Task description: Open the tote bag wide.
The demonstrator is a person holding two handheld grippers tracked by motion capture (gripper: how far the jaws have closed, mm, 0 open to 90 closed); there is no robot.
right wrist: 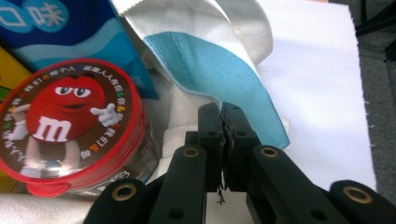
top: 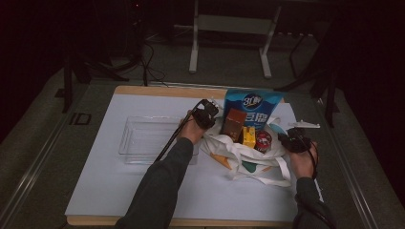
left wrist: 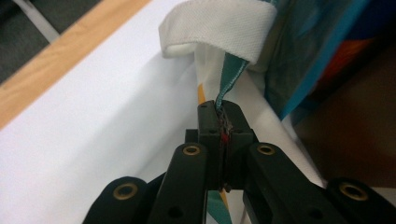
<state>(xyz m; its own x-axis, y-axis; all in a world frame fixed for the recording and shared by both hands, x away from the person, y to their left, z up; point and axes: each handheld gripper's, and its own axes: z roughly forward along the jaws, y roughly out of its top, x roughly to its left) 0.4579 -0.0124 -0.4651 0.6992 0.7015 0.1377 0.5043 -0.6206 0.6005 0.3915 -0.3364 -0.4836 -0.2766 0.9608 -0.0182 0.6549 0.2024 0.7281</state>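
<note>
While both grippers clamp its rim, the tote bag (top: pixel 248 160) lies between them.

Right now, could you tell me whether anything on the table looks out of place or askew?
Nothing looks spilled or damaged. The white tote bag lies slumped flat around its contents, with the blue pouch, brown box, yellow box and red-lidded candy tub standing exposed. The clear tray sits straight beside it.
</note>
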